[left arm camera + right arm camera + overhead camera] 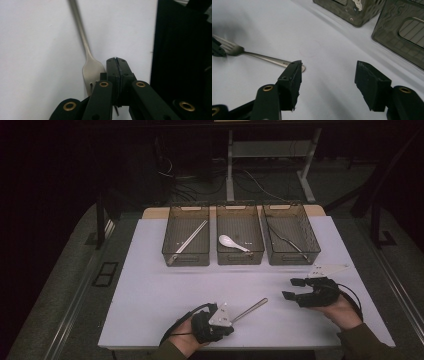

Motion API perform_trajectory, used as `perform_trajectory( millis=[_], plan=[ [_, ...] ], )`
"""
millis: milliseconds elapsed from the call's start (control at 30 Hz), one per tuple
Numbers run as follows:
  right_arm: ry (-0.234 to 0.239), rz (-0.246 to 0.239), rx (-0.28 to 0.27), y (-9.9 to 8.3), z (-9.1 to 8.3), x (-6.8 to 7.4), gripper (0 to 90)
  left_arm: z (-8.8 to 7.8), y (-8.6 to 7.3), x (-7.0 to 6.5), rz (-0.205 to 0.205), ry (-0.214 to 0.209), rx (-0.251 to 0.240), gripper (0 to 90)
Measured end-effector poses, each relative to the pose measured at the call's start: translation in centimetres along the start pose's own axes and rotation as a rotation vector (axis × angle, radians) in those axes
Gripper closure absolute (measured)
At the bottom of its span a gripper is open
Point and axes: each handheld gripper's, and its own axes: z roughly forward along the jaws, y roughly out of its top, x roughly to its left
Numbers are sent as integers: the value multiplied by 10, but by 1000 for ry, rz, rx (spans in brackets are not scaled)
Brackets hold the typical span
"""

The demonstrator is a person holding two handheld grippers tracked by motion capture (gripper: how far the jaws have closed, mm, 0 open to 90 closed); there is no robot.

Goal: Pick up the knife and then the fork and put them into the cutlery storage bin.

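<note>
1. A white table is seen from the high view, with dark floor around it and desk legs beyond its far edge.
2. Three dark mesh bins are set in a row along the far part of the table: the left bin holds chopsticks, the middle bin holds a white spoon, and the right bin holds a slim metal utensil that cannot be told exactly.
3. The right gripper is held at the near right of the table; in the right gripper view its jaws are seen standing apart with only bare table between them, nothing being gripped.
4. The left gripper is held at the near edge, left of centre; in the left gripper view its jaws are pressed together, pad against pad.
5. A metal fork lies flat on the table, its handle running away from the left gripper towards the right gripper. Its tines lie just beside the closed jaws, on their left in the left gripper view, partly hidden under the gripper's body; no grip on it is shown.
</note>
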Motion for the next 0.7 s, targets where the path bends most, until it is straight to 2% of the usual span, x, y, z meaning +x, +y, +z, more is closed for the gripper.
perform_trajectory(
  millis=[100, 133, 300, 367, 467, 533, 600, 633, 700],
  plan=[
    [0, -1, 0, 0, 0, 0, 386, -2, -3, 4, -16, 34, 3, 891],
    [0, -2, -1, 0, 0, 0, 386, -3, -4, 7, -6, 39, 12, 891],
    [1, -3, -2, 0, 0, 0, 386, -6, -8, 17, -44, 115, 18, 891],
    [2, -1, -3, 0, 0, 0, 386, -7, -10, 22, -50, 127, 18, 891],
    [3, -3, -2, 0, 0, 0, 386, -9, -8, 24, -50, 104, -18, 882],
    [4, -2, -2, 0, 0, 0, 386, -10, -3, 28, -37, 88, -45, 813],
    [6, 1, -4, 0, 0, 0, 386, -8, 0, 33, -42, 67, -81, 761],
    [6, 4, -4, 0, 0, 0, 386, -8, 2, 37, -31, 47, -83, 742],
    [3, 8, -5, 0, -1, 0, 386, -4, 3, 43, -36, 30, -108, 714]
  ],
)
